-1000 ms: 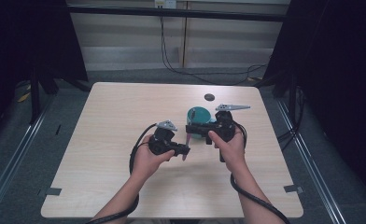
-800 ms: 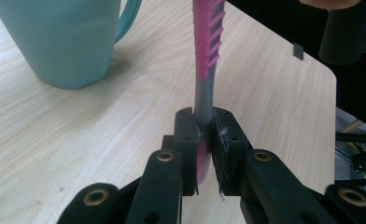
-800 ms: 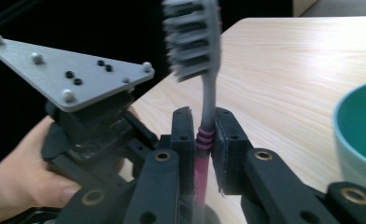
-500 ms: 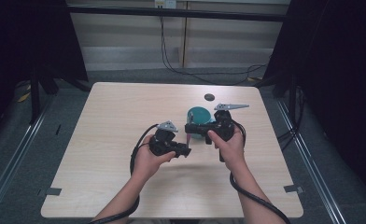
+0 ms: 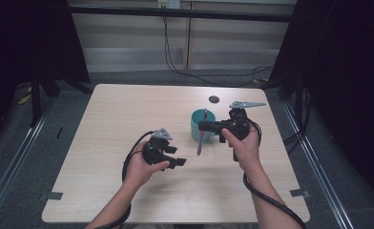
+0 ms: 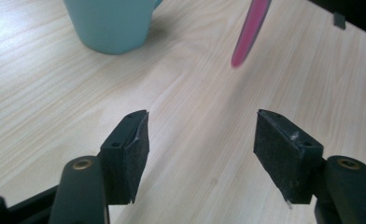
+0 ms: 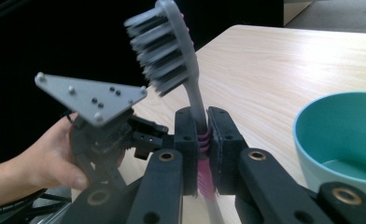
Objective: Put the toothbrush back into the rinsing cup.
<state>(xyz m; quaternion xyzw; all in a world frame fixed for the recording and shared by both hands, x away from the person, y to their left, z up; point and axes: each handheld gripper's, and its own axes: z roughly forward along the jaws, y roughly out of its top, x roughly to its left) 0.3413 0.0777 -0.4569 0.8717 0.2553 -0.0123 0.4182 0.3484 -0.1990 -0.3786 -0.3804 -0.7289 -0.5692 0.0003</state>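
My right gripper [image 5: 202,126] [image 7: 202,128] is shut on the neck of a toothbrush [image 7: 172,51]. Its grey bristles point up in the right gripper view. In the high view its pink handle [image 5: 200,143] hangs down beside a teal cup [image 5: 202,125] [image 7: 342,135]. My left gripper [image 5: 179,156] [image 6: 202,140] hovers over the table to the left of the handle. Its jaws have just been opening and nothing is between them. The left gripper view has the cup [image 6: 111,23] and the handle's pink end [image 6: 249,32] ahead of the jaws.
A small dark round object [image 5: 214,99] lies on the wooden table [image 5: 104,124] behind the cup. Cables trail from both grippers toward the near edge. Dark floor and metal rails flank the table.
The left gripper's jaws have opened off the toothbrush handle, and the left hand has drawn back a little to the left and toward the near edge. The right gripper keeps its hold.
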